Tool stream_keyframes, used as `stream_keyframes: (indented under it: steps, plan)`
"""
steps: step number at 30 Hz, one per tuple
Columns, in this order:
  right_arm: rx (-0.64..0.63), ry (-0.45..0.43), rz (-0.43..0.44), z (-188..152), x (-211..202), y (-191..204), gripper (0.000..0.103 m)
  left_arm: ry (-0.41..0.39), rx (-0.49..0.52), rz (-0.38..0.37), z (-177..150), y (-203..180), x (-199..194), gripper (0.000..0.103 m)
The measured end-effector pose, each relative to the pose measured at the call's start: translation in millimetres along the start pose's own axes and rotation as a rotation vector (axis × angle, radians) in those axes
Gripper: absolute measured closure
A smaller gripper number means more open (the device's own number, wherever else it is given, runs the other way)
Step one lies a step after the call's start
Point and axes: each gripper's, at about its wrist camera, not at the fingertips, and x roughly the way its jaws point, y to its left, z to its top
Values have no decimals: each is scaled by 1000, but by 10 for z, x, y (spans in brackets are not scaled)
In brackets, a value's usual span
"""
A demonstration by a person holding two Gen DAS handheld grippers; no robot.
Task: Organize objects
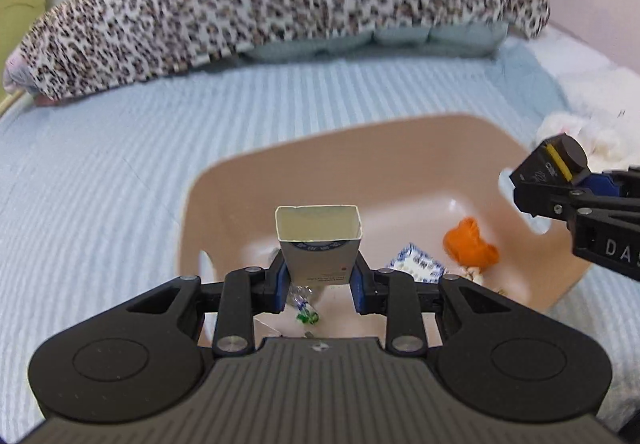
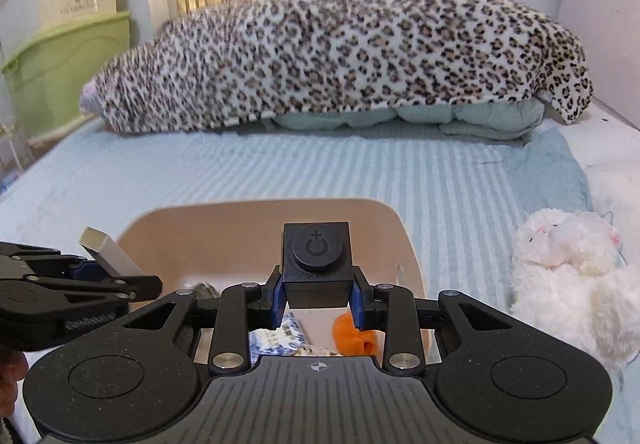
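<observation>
My left gripper [image 1: 320,280] is shut on an open-ended white carton [image 1: 319,240] and holds it over a beige plastic basin [image 1: 360,160] on the bed. The carton also shows in the right wrist view [image 2: 106,252]. My right gripper [image 2: 318,300] is shut on a black square jar with a round lid [image 2: 317,264], above the basin [image 2: 260,220]. The jar shows at the right in the left wrist view [image 1: 552,168]. In the basin lie an orange soft toy [image 1: 470,244], a blue-and-white packet [image 1: 416,264] and a small clear wrapper [image 1: 302,300].
The basin sits on a light blue striped bedspread [image 1: 120,172]. A leopard-print blanket [image 2: 340,48] covers pillows at the head of the bed. A white plush toy [image 2: 568,284] lies right of the basin. Green and cream storage boxes [image 2: 64,56] stand at the left.
</observation>
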Motion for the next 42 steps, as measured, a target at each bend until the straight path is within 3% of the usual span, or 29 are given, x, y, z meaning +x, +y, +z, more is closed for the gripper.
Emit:
stream_keyframes:
  steps: [8, 11, 12, 13, 14, 19, 23, 27, 42]
  plan:
    - [-60, 136, -21, -105, 440, 64, 74, 147, -22, -7, -67, 12, 500, 70]
    - [-62, 192, -5, -159, 532, 68, 74, 165, -32, -15, -106, 46, 521, 69]
    - [-58, 205, 1, -169, 549, 62, 67, 164, -27, -12, -110, 47, 505, 68]
    - [-55, 216, 4, -175, 555, 57, 63, 162, -23, -10, -111, 47, 481, 56]
    - [-53, 218, 7, -175, 552, 50, 62, 158, -24, -2, -94, 52, 455, 36]
    - [-53, 184, -6, -167, 361, 54, 34, 102, -34, 0, -58, 80, 208, 25]
    - [-52, 169, -2, -132, 177, 57, 22, 68, -33, 19, -84, 87, -16, 18]
    - [-59, 154, -8, -143, -30, 83, 5, 41, -29, 12, -135, 71, -271, 18]
    - [-56, 88, 7, -433, -807, 255, 0, -35, -20, 26, -524, 13, -1022, 18]
